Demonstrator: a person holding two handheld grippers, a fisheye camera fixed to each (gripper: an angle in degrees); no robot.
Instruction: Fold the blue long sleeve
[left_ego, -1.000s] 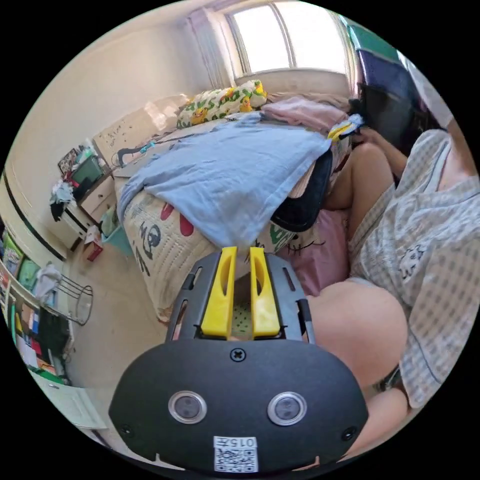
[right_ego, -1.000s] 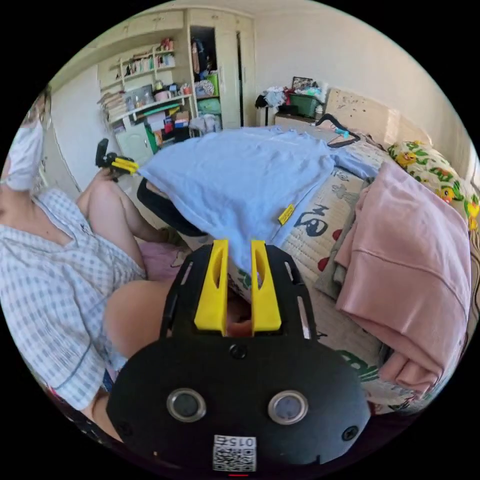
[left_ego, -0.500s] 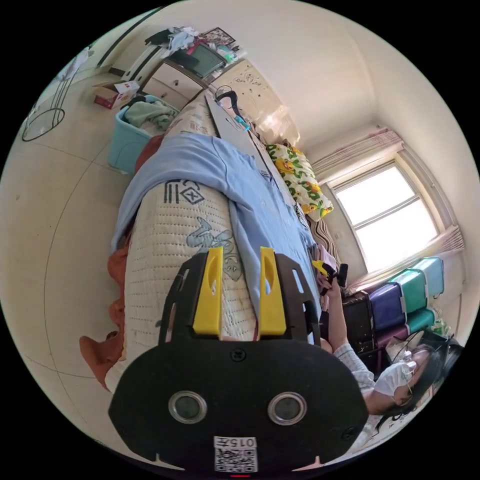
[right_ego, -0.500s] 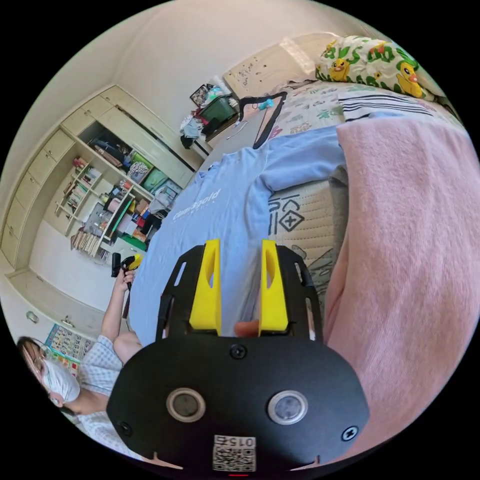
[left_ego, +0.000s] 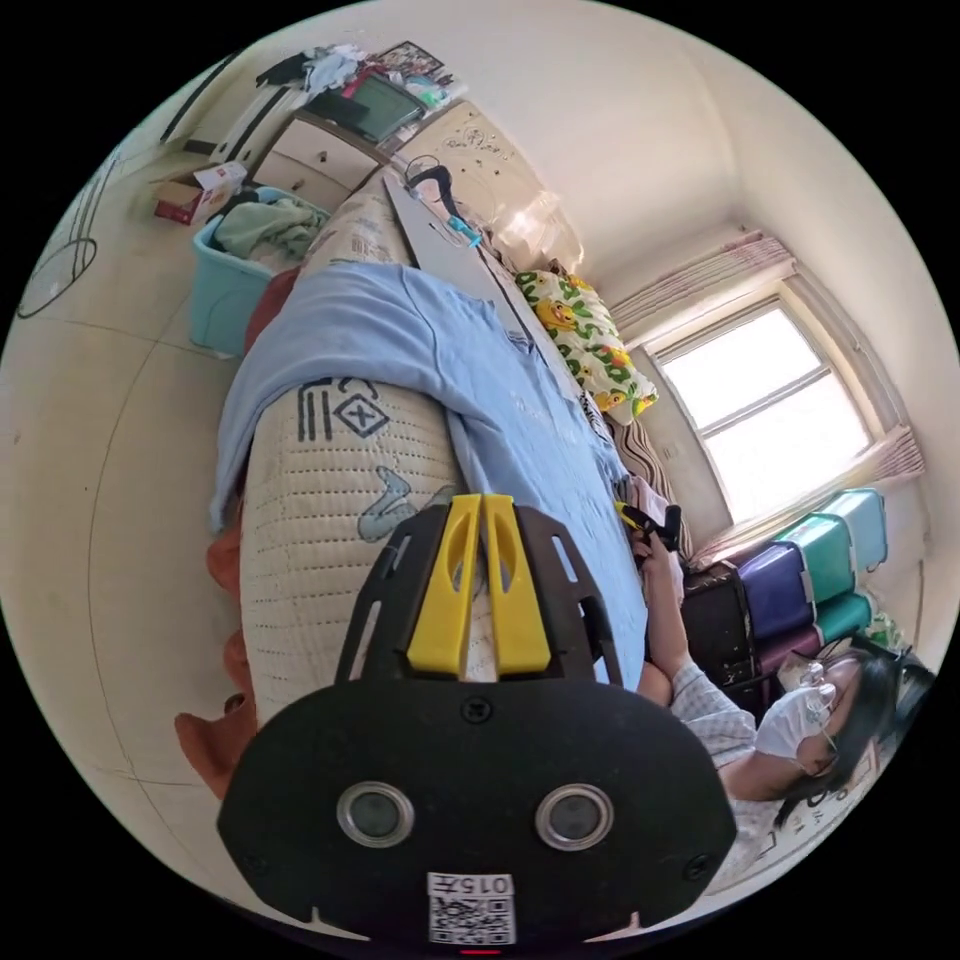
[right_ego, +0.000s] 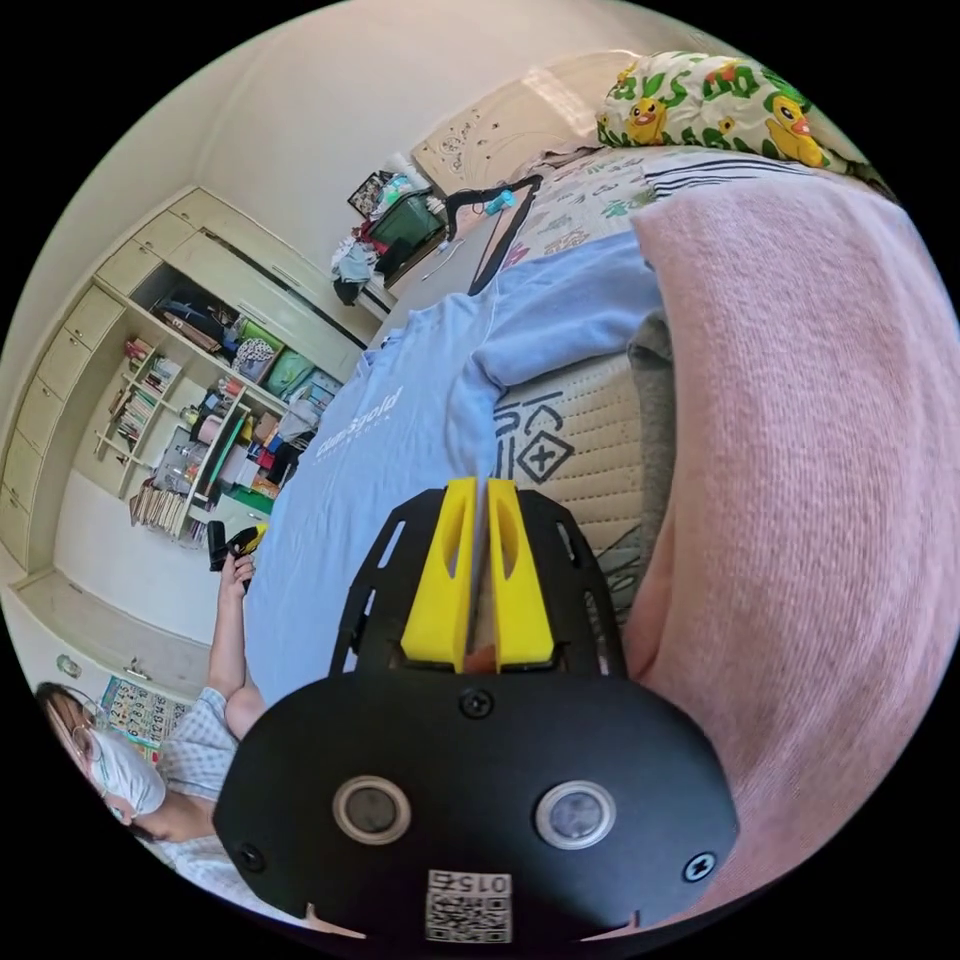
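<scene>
- Left gripper view: the blue long sleeve (left_ego: 470, 380) lay spread over the quilted bed cover (left_ego: 330, 500), one sleeve hanging off the near edge of the bed.
- The left gripper (left_ego: 481, 505) had its yellow jaws brought together at the garment's hem edge; the tips met on the blue fabric, though the pinch itself was hard to make out.
- A teal basket (left_ego: 225, 295) with clothes stood on the floor beside the bed; a duck-print pillow (left_ego: 585, 345) lay near the window (left_ego: 765, 405).
- The person (left_ego: 790, 720) sat by the bed, and the right gripper (left_ego: 650, 522) showed in a raised hand at the far hem.
- Right gripper view: the right gripper (right_ego: 480, 490) had its jaws pressed nearly together with a thin fold of blue cloth between them, at the shirt's side edge.
- The blue long sleeve (right_ego: 400, 420) lay flat with its print facing up, its sleeve running toward a pink garment (right_ego: 800, 450) piled just beside it.
- A black hanger (right_ego: 495, 225) lay farther up the bed; the left gripper (right_ego: 235, 543) showed in the person's (right_ego: 150, 770) hand at the opposite hem.
</scene>
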